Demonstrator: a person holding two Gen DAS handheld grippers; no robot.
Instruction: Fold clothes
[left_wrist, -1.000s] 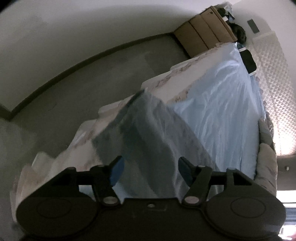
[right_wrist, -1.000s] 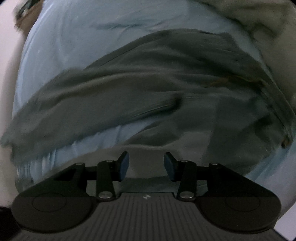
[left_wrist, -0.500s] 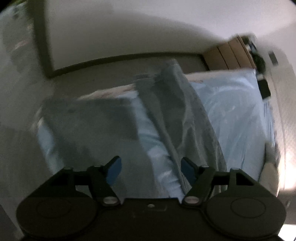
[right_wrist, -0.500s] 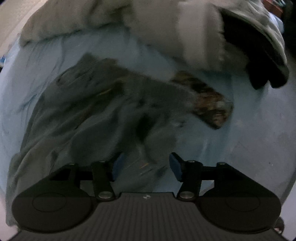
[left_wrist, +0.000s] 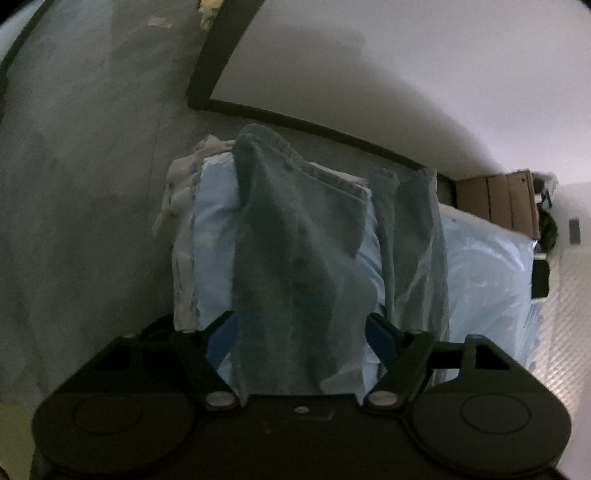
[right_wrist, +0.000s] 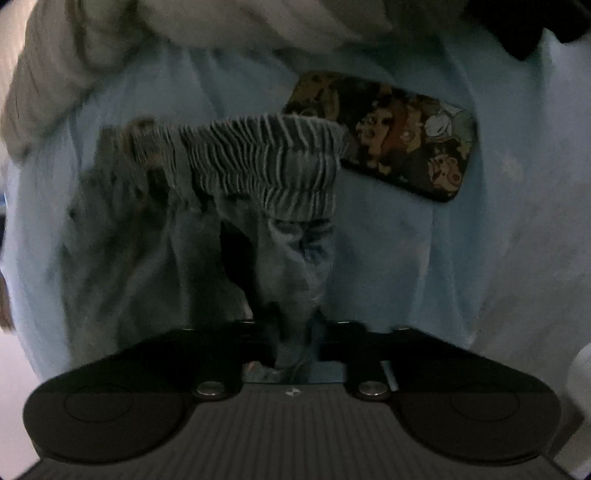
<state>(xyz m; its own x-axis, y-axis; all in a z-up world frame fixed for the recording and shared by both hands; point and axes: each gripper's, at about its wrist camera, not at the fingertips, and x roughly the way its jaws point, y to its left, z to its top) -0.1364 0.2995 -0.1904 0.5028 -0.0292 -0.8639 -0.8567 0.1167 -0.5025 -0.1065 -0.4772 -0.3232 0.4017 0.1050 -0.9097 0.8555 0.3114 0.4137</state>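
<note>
On the pale blue bed sheet (left_wrist: 484, 280) the grey trousers (left_wrist: 295, 258) lie lengthwise; the right gripper (right_wrist: 295, 347) pinches their fabric below the ribbed waistband (right_wrist: 266, 162), just beside a patterned phone case (right_wrist: 402, 136), which a careless fold may snag; the left gripper (left_wrist: 299, 332) gapes wide, empty.

A patterned phone case (right_wrist: 391, 138) lies on the light-blue sheet (right_wrist: 480, 240) (rumpled); cardboard boxes (left_wrist: 496, 203) beyond.

grey-blue trousers (left_wrist: 299, 266): 1 | patterned phone (right_wrist: 402, 136): 1 | bed (left_wrist: 487, 266): 1 | wooden cabinet (left_wrist: 495, 199): 1 | grippers: 2
</note>
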